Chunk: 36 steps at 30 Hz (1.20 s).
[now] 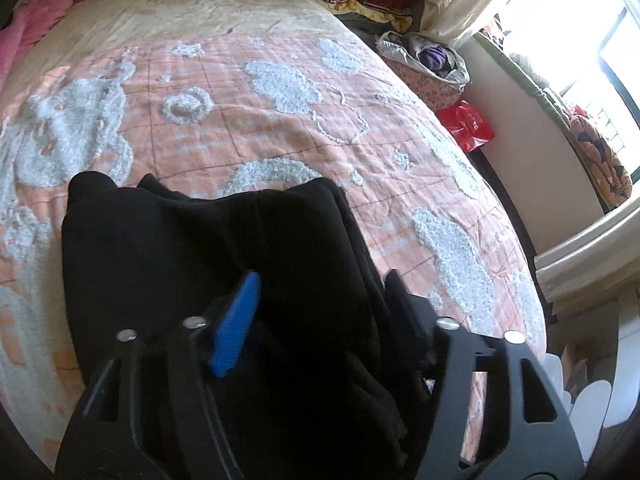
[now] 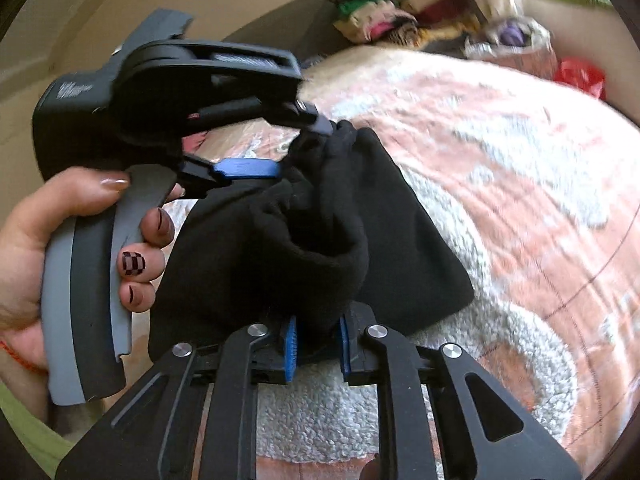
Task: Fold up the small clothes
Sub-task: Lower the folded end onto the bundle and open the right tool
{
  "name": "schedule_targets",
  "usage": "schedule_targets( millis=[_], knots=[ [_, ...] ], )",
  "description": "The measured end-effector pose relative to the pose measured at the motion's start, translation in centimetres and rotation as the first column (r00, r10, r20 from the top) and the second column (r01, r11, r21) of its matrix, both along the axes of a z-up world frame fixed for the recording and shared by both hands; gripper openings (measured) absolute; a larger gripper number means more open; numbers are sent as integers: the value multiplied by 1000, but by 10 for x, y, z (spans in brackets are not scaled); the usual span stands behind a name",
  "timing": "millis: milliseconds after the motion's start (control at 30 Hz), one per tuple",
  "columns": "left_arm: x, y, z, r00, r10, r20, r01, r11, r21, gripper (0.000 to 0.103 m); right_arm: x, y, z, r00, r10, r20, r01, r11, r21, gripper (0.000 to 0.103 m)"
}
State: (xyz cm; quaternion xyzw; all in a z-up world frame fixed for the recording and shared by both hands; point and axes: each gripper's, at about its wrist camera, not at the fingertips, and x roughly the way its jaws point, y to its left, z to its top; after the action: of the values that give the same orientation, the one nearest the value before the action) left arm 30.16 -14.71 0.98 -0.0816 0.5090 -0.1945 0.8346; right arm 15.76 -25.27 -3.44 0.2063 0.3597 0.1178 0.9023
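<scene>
The black garment (image 1: 224, 248) lies bunched on the pink-and-white bedspread (image 1: 280, 112), filling the lower middle of the left wrist view and the centre of the right wrist view (image 2: 320, 240). It hangs between the two tools like a short bridge: its long axis runs from the right gripper (image 2: 318, 344) at the bottom centre of the right wrist view up and leftward to the left gripper (image 2: 288, 148) in the upper left of that picture.

The right gripper's fingers (image 2: 291, 350) are nearly together, and the blue pads look to be pinching a fold of the cloth's near edge. The left gripper (image 1: 320, 300) has its fingers (image 1: 236, 324) spread, with black cloth between them; the pads do not seem to press on it. So the right hand looks to be the only one truly gripping.

The right wrist view shows the person's hand (image 2: 60, 248) wrapped around the left tool's grey handle, and how the cloth sags in a loose pouch between the tools. The left wrist view shows the far edge of the garment resting flat on the bed and the open bedspread beyond it, where I'd judge the fold could be laid down
</scene>
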Motion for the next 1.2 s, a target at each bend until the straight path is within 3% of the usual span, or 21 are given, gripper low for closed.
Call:
schedule_targets(
  millis=[200, 267, 400, 533, 700, 800, 867, 900, 933, 1033, 1133, 1200],
  knots=[
    [-10, 17, 16, 997, 30, 65, -25, 997, -77, 71, 4, -18, -10, 998, -3, -64, 12, 991, 133, 26],
    [-15, 25, 20, 995, 42, 89, -36, 997, -68, 72, 5, -22, -9, 997, 23, -72, -12, 989, 149, 33],
    [-31, 60, 14, 988, 95, 120, -93, 995, -19, 72, 12, -24, -1, 991, 112, -69, -94, 970, 225, 67],
    [-48, 90, 2, 981, 142, 135, -144, 990, 5, 72, 34, -25, 8, 979, 192, -72, -167, 950, 266, 72],
    [-64, 102, -9, 980, 146, 135, -150, 988, 24, 72, 73, -33, 6, 975, 194, -105, -157, 944, 292, 71],
    [-68, 102, -16, 981, 144, 128, -149, 988, 35, 72, 99, -32, 10, 969, 215, -119, -180, 951, 253, 67],
    [-69, 101, -19, 982, 143, 125, -149, 988, 34, 72, 112, -28, 11, 965, 227, -128, -199, 959, 201, 52],
    [-69, 101, -20, 982, 145, 124, -150, 988, 33, 72, 118, -25, 12, 964, 233, -127, -208, 961, 180, 28],
    [-69, 100, -20, 982, 146, 122, -151, 988, 32, 72, 120, -23, 12, 960, 251, -124, -230, 960, 160, 21],
    [-71, 96, -18, 982, 141, 123, -147, 989, 36, 72, 116, -15, 27, 955, 285, -79, -281, 958, 50, 17],
    [-76, 86, -13, 982, 119, 146, -126, 991, 39, 74, 109, -20, 44, 959, 282, -6, -282, 959, -17, 17],
    [-80, 79, -13, 982, 104, 158, -114, 992, 53, 75, 110, -22, 42, 963, 269, -4, -268, 961, -72, 17]
  ],
)
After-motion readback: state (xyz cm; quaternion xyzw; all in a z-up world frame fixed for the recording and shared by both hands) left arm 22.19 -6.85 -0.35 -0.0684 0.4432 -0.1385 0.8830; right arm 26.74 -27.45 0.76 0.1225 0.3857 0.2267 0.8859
